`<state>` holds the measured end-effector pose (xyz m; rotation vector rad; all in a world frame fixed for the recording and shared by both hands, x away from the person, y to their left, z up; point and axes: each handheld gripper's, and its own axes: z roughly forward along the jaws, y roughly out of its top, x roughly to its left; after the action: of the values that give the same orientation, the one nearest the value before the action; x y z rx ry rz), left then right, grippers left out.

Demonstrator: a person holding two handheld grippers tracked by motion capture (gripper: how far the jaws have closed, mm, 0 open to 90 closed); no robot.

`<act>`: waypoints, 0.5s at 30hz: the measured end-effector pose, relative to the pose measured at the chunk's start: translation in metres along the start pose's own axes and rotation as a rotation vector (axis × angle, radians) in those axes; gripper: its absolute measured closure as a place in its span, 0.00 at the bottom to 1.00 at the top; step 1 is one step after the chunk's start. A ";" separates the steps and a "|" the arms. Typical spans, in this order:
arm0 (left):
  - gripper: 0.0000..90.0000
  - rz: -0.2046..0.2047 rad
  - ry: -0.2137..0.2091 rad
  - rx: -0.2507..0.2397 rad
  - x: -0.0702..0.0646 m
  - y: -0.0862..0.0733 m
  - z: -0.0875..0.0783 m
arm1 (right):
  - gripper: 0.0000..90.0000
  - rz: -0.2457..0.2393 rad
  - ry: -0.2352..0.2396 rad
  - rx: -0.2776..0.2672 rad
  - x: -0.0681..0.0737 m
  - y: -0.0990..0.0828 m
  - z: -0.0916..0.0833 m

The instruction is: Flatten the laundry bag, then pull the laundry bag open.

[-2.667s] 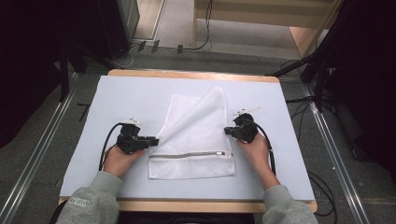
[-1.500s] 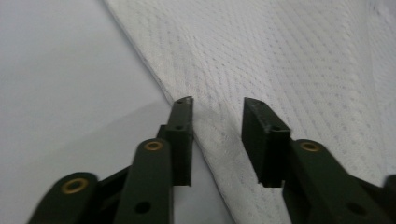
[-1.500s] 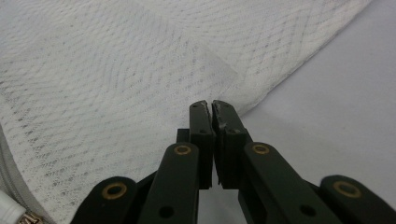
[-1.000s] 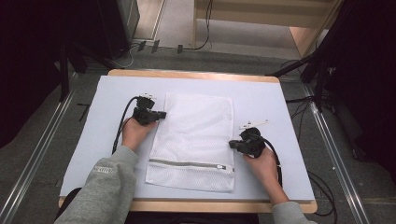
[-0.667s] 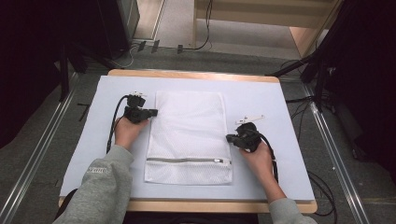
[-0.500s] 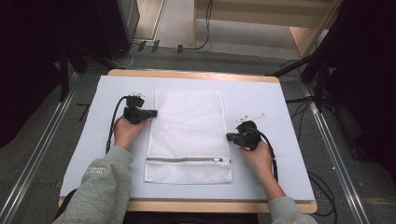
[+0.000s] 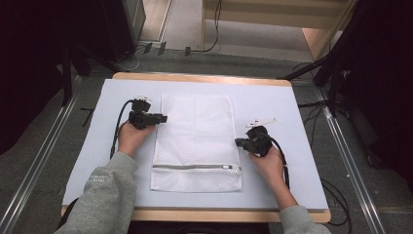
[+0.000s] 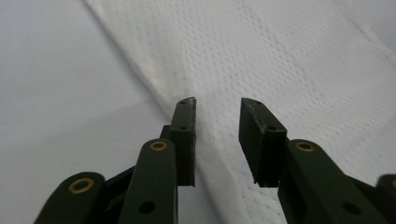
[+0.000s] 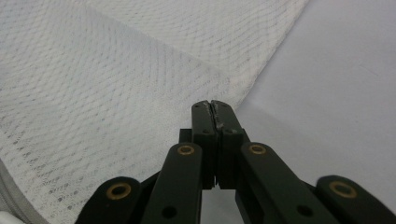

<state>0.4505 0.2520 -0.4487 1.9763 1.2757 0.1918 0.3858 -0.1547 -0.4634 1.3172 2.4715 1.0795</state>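
On my left, my left gripper (image 7: 163,118) sits at the far left edge of the white mesh laundry bag (image 7: 195,141), its fingers (image 8: 186,135) having just been opening; they now stand spread over that edge with nothing pinched. The bag lies flat in the middle of the desk (image 7: 87,146), long axis running away from me, zipper (image 7: 195,166) across the near end. On my right, my right gripper (image 7: 238,142) rests at the bag's right edge, nearer the zipper, fingers (image 9: 205,140) pressed together; whether mesh is caught between them I cannot tell. Bare desk lies open on both sides and beyond the far edge.
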 end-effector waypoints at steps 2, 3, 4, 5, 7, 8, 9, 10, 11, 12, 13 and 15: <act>0.72 0.007 -0.024 -0.001 -0.004 0.001 -0.007 | 0.98 0.003 0.004 0.000 0.000 0.000 0.000; 0.71 0.006 -0.031 0.003 -0.005 0.001 -0.009 | 0.97 0.001 0.008 -0.003 0.000 0.000 -0.001; 0.70 0.006 -0.031 0.003 -0.005 0.001 -0.009 | 0.96 0.002 0.009 -0.005 0.000 0.001 -0.001; 0.69 0.010 -0.050 0.008 -0.008 0.002 -0.013 | 0.95 -0.001 0.010 -0.008 0.000 0.001 -0.001; 0.67 0.018 -0.058 0.007 -0.011 0.002 -0.016 | 0.93 0.003 0.016 -0.009 0.000 0.001 -0.002; 0.66 0.021 -0.065 0.010 -0.012 0.001 -0.018 | 0.93 0.005 0.020 -0.007 0.001 0.000 -0.002; 0.65 0.020 -0.075 0.020 -0.013 0.001 -0.019 | 0.92 0.006 0.023 -0.005 0.001 0.000 -0.003; 0.63 0.019 -0.081 0.026 -0.014 0.001 -0.019 | 0.91 -0.001 0.025 -0.006 0.001 0.001 -0.003; 0.61 0.018 -0.090 0.030 -0.016 0.000 -0.020 | 0.90 0.000 0.030 -0.005 0.002 0.001 -0.003; 0.60 0.027 -0.089 0.036 -0.017 -0.001 -0.021 | 0.88 0.000 0.033 -0.006 0.002 0.001 -0.003; 0.59 0.032 -0.087 0.038 -0.019 -0.002 -0.022 | 0.87 0.000 0.035 -0.010 0.003 0.001 -0.004; 0.56 0.041 -0.090 0.040 -0.022 -0.003 -0.026 | 0.84 -0.002 0.043 -0.019 0.003 0.002 -0.005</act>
<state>0.4246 0.2476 -0.4272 2.0231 1.1914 0.0968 0.3829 -0.1540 -0.4574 1.2987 2.4861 1.1399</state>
